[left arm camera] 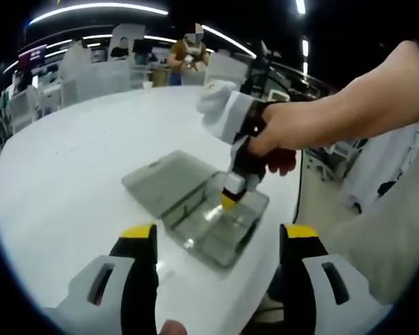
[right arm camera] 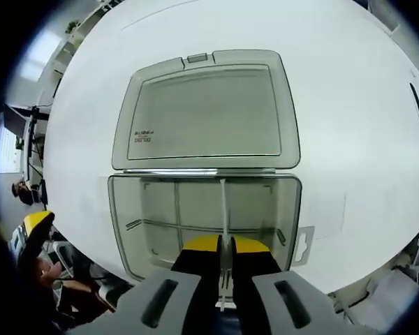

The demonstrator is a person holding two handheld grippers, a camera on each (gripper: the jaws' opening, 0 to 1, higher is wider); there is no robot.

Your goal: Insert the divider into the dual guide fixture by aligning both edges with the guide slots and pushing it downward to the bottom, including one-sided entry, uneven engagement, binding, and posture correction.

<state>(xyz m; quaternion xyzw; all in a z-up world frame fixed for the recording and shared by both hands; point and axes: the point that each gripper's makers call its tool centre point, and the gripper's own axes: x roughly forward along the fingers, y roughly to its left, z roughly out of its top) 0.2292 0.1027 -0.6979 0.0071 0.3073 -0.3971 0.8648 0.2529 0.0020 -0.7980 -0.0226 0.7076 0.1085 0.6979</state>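
Left gripper view: our left gripper (left arm camera: 218,241) hangs wide open, empty, above the white tabletop (left arm camera: 70,160). Rightward, our right gripper (right arm camera: 223,246) pinches the thin clear plastic divider (right arm camera: 223,209), standing upright inside the smoky translucent hinged box (right arm camera: 122,209). Pressed crooked, one edge could bind in its slot.

Left gripper (left arm camera: 218,244) white-bodied, black jaws, yellow tips, right gripper (right arm camera: 223,246) alike
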